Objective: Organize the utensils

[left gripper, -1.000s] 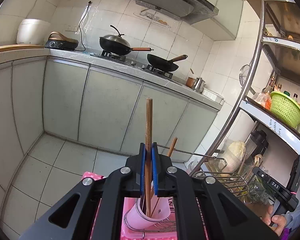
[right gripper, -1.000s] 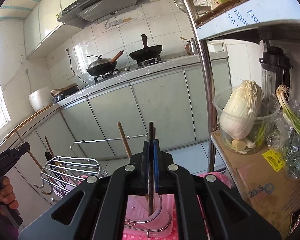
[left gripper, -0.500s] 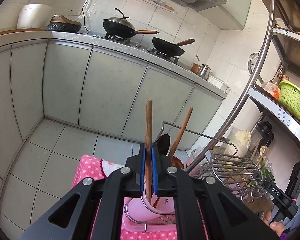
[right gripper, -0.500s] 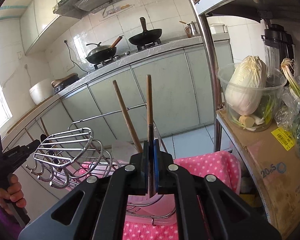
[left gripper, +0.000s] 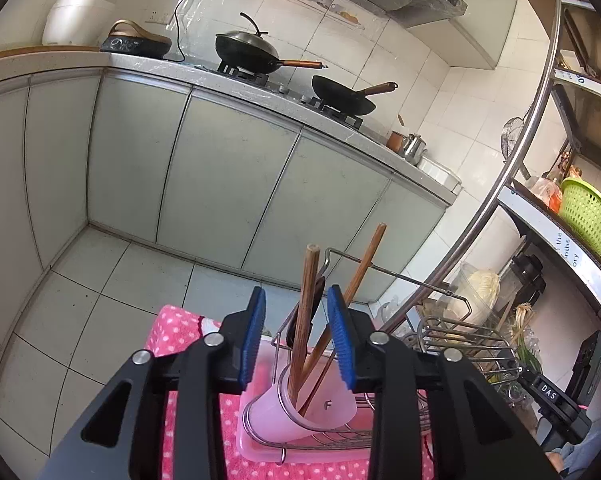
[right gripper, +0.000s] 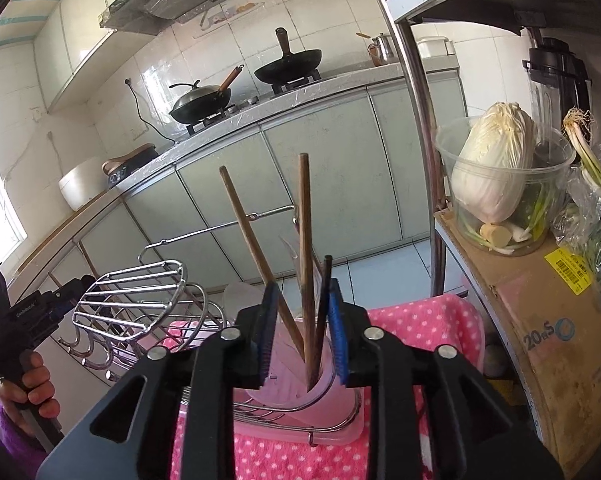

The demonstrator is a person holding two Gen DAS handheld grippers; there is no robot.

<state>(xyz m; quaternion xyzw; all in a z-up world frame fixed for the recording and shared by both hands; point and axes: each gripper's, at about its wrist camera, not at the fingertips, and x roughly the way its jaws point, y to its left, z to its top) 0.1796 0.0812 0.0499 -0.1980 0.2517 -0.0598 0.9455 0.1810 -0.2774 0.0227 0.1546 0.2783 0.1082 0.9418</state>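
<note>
A translucent pink utensil cup [left gripper: 296, 412] sits in a wire dish rack on a pink tray. Two wooden chopsticks [left gripper: 306, 312] and a dark utensil stand in it, leaning apart. My left gripper [left gripper: 296, 336] is open, its blue pads on either side of the chopsticks without touching them. In the right wrist view the same cup [right gripper: 296, 380] holds the wooden sticks [right gripper: 305, 264] and a thin dark stick [right gripper: 323, 300]. My right gripper [right gripper: 300, 332] is open around them, holding nothing.
The wire dish rack [right gripper: 140, 300] stands on a pink dotted cloth [right gripper: 416, 328]. A metal shelf post [left gripper: 476, 216] rises at the right. A tub with a cabbage [right gripper: 496, 160] sits on a cardboard box. Kitchen cabinets [left gripper: 228, 176] lie beyond.
Both grippers were shut on a wooden stick each; both have opened and let the sticks drop into the pink cup. The cameras tilted downward toward the rack.
</note>
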